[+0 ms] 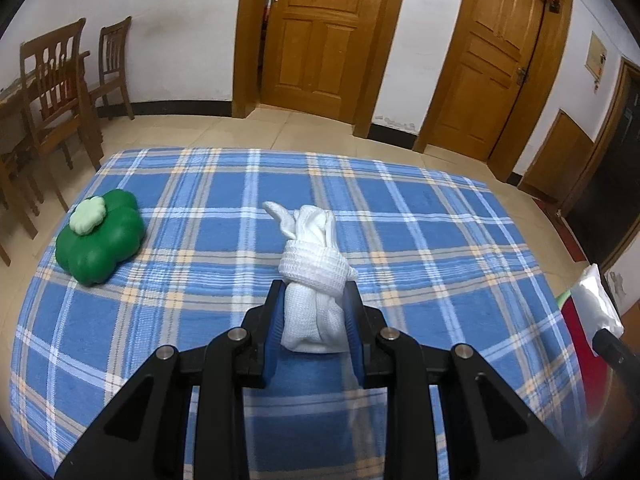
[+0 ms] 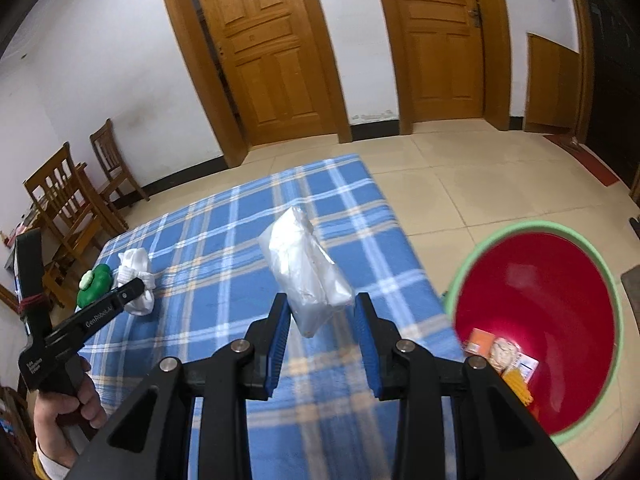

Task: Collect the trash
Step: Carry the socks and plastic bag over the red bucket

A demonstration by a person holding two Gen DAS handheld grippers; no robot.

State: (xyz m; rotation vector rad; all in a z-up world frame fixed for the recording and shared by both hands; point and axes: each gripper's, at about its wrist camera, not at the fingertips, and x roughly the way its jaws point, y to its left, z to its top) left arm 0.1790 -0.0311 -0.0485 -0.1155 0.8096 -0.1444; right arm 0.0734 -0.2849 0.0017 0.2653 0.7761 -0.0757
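My left gripper (image 1: 314, 292) is shut on a rolled white sock bundle (image 1: 314, 276), held just above the blue plaid tablecloth (image 1: 420, 248); it also shows in the right wrist view (image 2: 138, 280). My right gripper (image 2: 320, 308) is open, with a silvery plastic package (image 2: 304, 268) between its fingers; the package looks blurred and partly loose from the blue pads (image 2: 280, 332). The package also shows at the right edge of the left wrist view (image 1: 596, 300). A red bin with a green rim (image 2: 536, 320) stands on the floor right of the table and holds some packaging trash (image 2: 504, 360).
A green clover-shaped object (image 1: 100, 236) with a pale top lies on the table's left side. Wooden chairs (image 1: 60, 92) stand at the left by a wall. Two wooden doors (image 1: 320, 36) are behind the table. Tiled floor surrounds the table.
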